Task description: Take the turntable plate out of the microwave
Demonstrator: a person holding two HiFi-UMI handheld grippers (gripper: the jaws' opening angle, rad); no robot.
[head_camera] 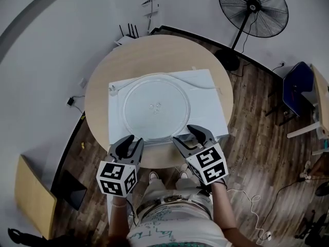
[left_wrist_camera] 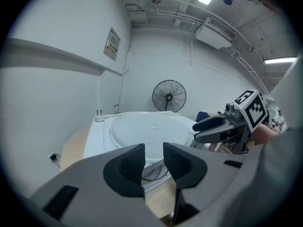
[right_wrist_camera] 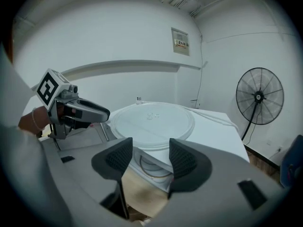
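Glass turntable plate [head_camera: 157, 107] is lying flat on top of the microwave [head_camera: 211, 86], near rim right at the front edge. Left gripper [head_camera: 133, 139] & right gripper [head_camera: 183, 134] both open, empty, just in front. Risk imo: one nudge and the glass slides off & smashes.

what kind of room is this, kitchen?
Probably an office or lab room, not a kitchen: the microwave sits on a round wooden table, with a pedestal fan and bare ceiling pipes.

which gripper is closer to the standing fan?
Right. The right gripper is at the front right of the microwave, on the same side as the fan. The left gripper is at the front left, farther away.
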